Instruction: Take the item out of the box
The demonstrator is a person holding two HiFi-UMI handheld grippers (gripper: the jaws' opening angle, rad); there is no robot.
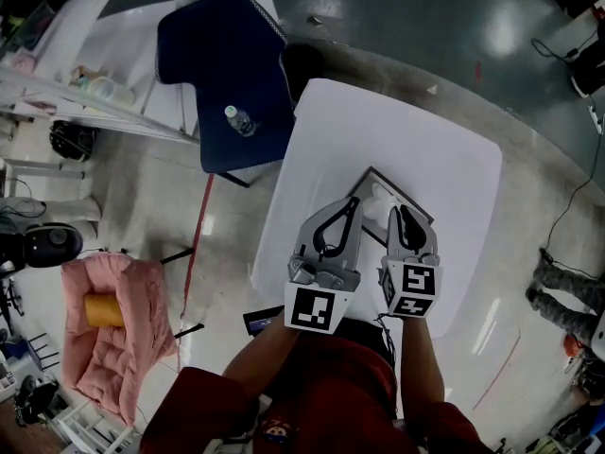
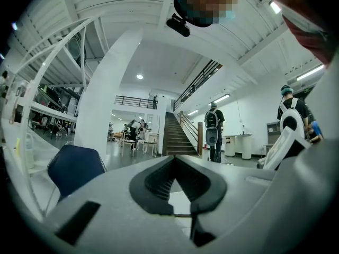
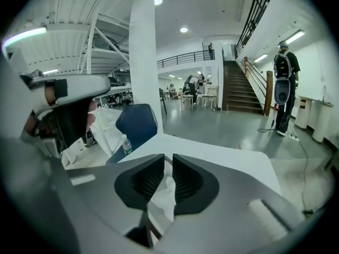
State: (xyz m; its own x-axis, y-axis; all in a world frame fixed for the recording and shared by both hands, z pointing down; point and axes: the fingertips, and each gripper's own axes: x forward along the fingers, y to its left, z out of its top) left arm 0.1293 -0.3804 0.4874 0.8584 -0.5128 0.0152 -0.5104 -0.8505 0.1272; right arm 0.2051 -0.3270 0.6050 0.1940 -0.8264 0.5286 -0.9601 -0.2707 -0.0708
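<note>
A shallow dark-rimmed box (image 1: 405,193) lies on the white table (image 1: 425,130), with a crumpled white item (image 1: 381,198) inside it. Both grippers hang over the box. My left gripper (image 1: 356,202) has its jaw tips touching and nothing shows between them; in the left gripper view the left gripper (image 2: 172,160) points level across the table. My right gripper (image 1: 401,212) tilts down at the box. In the right gripper view the right gripper (image 3: 168,159) has a narrow gap between its pads, and the white item (image 3: 166,192) lies below the gap, not pinched.
A blue chair (image 1: 232,74) with a water bottle (image 1: 238,119) on its seat stands at the table's far left corner. A pink cushioned seat (image 1: 118,348) with a yellow roll (image 1: 102,308) is on the floor at left. A person's legs (image 1: 565,293) are at right.
</note>
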